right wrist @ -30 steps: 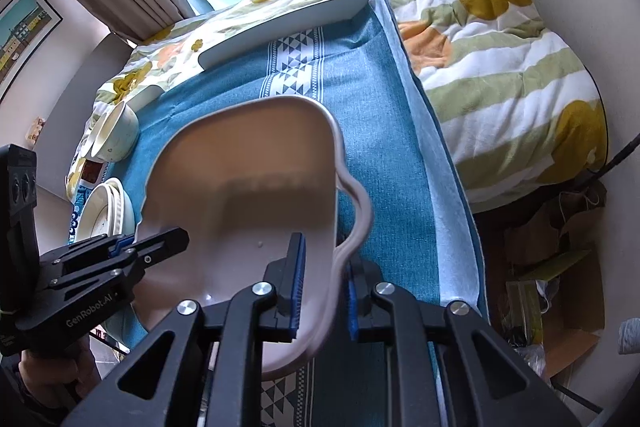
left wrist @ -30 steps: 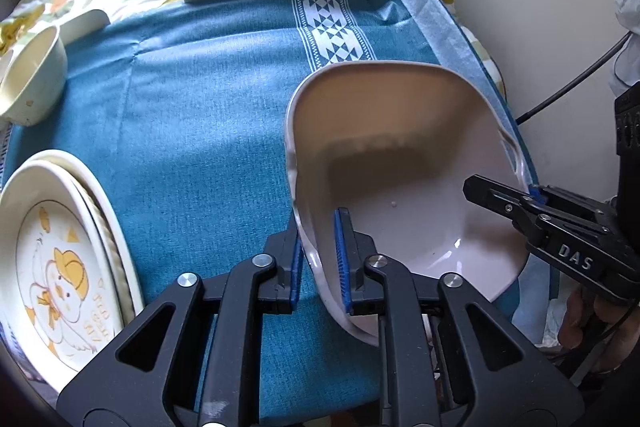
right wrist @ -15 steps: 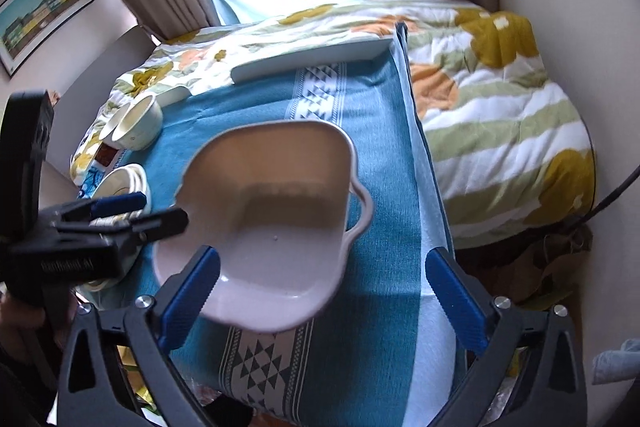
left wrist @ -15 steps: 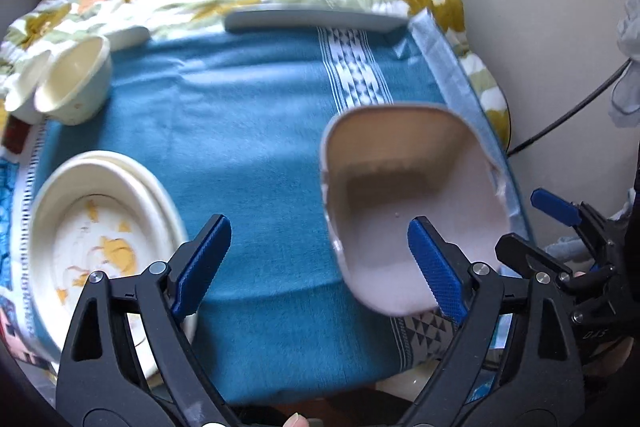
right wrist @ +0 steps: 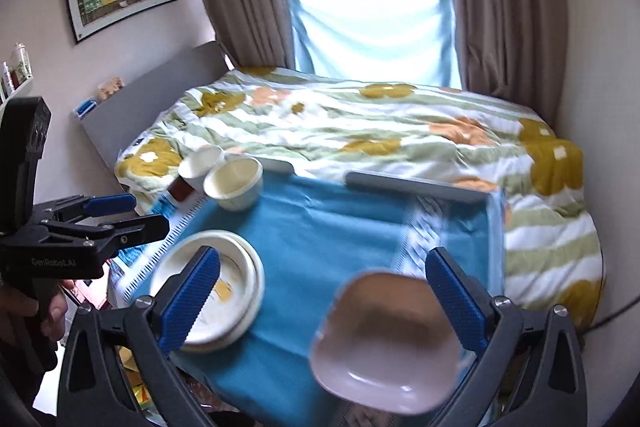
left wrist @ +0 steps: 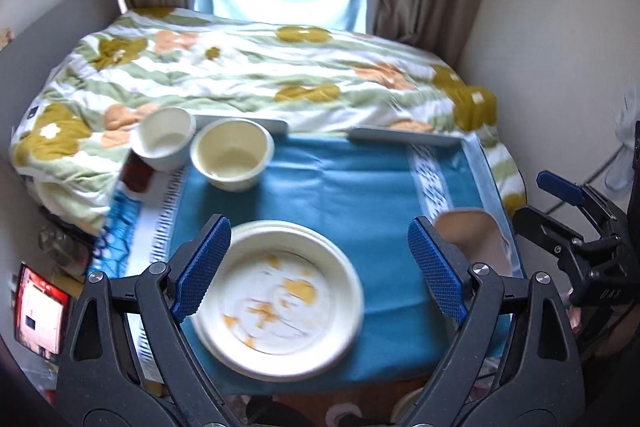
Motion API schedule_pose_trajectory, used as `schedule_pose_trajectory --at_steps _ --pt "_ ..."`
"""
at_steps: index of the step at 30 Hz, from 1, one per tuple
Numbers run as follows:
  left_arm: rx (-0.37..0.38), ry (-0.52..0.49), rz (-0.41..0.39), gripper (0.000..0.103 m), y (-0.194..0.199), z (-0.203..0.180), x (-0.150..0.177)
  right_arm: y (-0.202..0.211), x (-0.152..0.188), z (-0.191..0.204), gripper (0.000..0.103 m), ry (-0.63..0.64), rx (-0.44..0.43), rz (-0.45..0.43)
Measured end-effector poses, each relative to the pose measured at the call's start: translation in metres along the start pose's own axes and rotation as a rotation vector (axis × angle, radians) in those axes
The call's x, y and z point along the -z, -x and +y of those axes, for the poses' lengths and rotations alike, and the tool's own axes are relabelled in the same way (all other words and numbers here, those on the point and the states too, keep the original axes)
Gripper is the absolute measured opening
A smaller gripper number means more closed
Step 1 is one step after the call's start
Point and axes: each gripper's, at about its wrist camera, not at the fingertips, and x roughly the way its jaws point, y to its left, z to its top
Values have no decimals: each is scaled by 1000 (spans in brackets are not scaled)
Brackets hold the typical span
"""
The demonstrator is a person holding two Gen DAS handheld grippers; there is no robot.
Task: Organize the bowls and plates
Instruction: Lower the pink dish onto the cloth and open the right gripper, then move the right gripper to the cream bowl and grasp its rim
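Right wrist: dish [right wrist: 384,343] at cloth [right wrist: 320,223] edge

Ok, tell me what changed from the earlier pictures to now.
Both grippers let go of the pink dish: the jaws of the left gripper and right gripper have just been opening, empty, and both pulled back. The dish stays on the blue cloth; plates and bowls unmoved.

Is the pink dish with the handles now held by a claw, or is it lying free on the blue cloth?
Free. The pink dish rests on the blue cloth; the right claw stands wide open above it, touching nothing.
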Motion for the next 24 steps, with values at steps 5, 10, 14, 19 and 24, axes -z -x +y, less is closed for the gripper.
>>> schedule_pose_trajectory --at_steps 5,10,14,19,24 --pt "19 64 0 90 -11 78 -32 -48 -41 39 102 -10 33 51" --pt "97 138 89 89 -56 141 -54 -114 -67 57 102 -108 -13 120" --pt "167 206 196 81 -111 173 -58 -170 -76 68 100 -159 5 193" --pt "195 245 292 62 -170 185 -53 -235 -70 73 73 -231 -22 315" --pt "201 265 369 47 -219 189 -47 -285 -58 72 58 -258 -49 407"
